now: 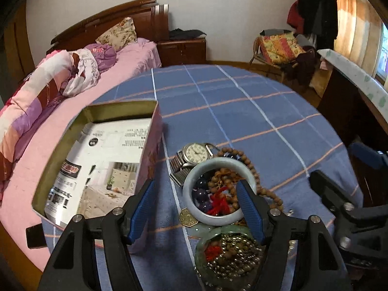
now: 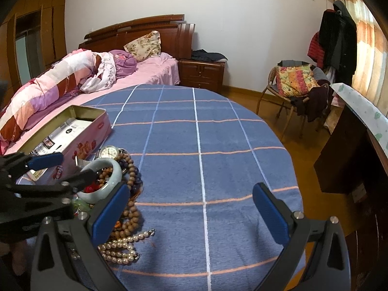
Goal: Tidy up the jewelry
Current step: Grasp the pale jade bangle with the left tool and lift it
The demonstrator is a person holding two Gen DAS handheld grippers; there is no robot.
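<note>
- Two blue-padded grippers are hovering over the blue checked cloth (image 2: 218,145) on the table.
- Left gripper (image 1: 196,189) is standing with its jaws spread wide, straddling the pale jade bangle (image 1: 191,189); its right finger is reaching inside the ring, and whether it touches the rim is unclear.
- Red thread, purple beads and brown wooden beads (image 1: 252,167) are lying within and around that bangle.
- At 12 o'clock of the bangle, a wristwatch (image 1: 194,152) is resting face up.
- At 6 o'clock, a green bangle (image 1: 201,249) is lying over metallic chains.
- At 9 o'clock, the open pink tin (image 1: 150,145) is standing, printed paper inside.
- Right gripper (image 2: 191,201) is gaping open over bare cloth, pearl strands (image 2: 121,247) lying at 7 o'clock.
</note>
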